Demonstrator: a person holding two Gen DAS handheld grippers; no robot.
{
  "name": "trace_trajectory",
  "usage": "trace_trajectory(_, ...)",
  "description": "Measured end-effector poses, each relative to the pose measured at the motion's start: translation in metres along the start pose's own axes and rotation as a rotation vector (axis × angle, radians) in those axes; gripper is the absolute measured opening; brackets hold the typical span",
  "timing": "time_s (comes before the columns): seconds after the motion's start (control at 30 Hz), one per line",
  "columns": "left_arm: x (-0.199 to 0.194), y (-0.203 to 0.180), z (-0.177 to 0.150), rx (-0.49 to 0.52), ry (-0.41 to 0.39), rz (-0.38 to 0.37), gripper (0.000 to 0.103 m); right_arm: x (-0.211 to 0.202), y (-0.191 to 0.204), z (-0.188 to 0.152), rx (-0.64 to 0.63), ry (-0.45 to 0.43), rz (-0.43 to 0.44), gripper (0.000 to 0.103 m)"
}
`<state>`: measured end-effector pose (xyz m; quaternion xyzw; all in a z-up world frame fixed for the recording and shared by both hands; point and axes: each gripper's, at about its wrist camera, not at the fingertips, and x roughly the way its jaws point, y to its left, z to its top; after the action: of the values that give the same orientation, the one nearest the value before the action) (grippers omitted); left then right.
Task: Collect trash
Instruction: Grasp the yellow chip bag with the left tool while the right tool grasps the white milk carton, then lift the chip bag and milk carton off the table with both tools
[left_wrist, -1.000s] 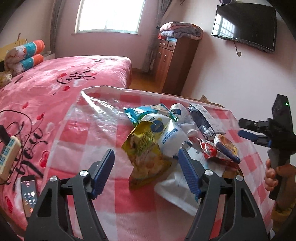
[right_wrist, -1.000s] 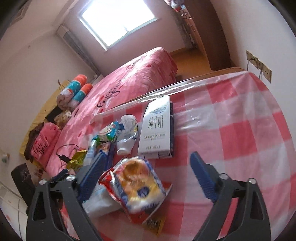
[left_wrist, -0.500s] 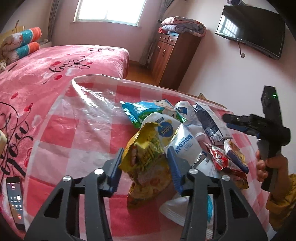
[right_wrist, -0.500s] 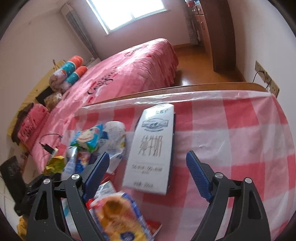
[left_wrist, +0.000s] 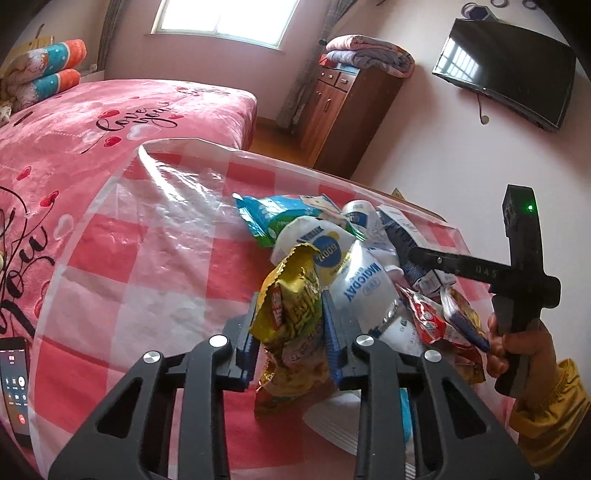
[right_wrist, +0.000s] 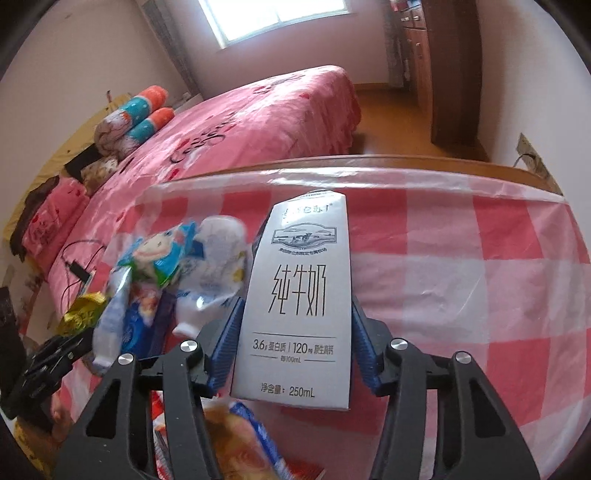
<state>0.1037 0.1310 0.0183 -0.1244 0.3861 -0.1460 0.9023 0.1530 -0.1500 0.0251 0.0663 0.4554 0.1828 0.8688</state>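
Trash lies in a heap on the red-and-white checked table (left_wrist: 147, 258). My left gripper (left_wrist: 291, 325) is shut on a crumpled yellow snack bag (left_wrist: 295, 362), both blue pads pressed into its sides. Behind the bag lie a white pouch (left_wrist: 354, 280), a blue-green snack bag (left_wrist: 273, 218) and a red wrapper (left_wrist: 424, 317). In the right wrist view, my right gripper (right_wrist: 295, 325) straddles a white milk carton (right_wrist: 303, 280) that lies flat. Its jaws are closing, and the pads touch both long sides of the carton. A bun packet (right_wrist: 240, 435) lies just below that gripper.
A phone (left_wrist: 14, 384) rests at the table's left edge. A pink bed (left_wrist: 92, 129) stands beyond the table, with a wooden cabinet (left_wrist: 343, 110) and a wall-mounted TV (left_wrist: 506, 88) to the right. A hand in a yellow sleeve (left_wrist: 546, 417) holds the right gripper.
My left gripper moved forward and closed on the yellow bag. My right gripper moved from over the bun packet to the milk carton and narrowed around it.
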Motion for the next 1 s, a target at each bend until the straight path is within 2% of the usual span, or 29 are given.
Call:
trace_trajectory(0.27,-0.009,-0.015,-0.014,0.033,0.023,-0.025,0.029,-0.013,0.016,-0.028,-0.031,0.012,0.055,0.055)
trace_trajectory(0.6,-0.031,-0.031,-0.044,0.045,0.054,-0.057,0.028,-0.039,0.046,-0.078,-0.05,0.009,0.111,0.054)
trace_trajectory(0.77,-0.044,-0.035,-0.059,0.034,0.061,-0.071,0.028,-0.055,0.054,-0.103,-0.024,-0.019,0.124,0.054)
trace_trajectory(1.0,-0.063,-0.034,-0.065,0.005,0.032,-0.087,0.028,-0.079,0.051,-0.123,0.07,-0.109,0.162,0.054)
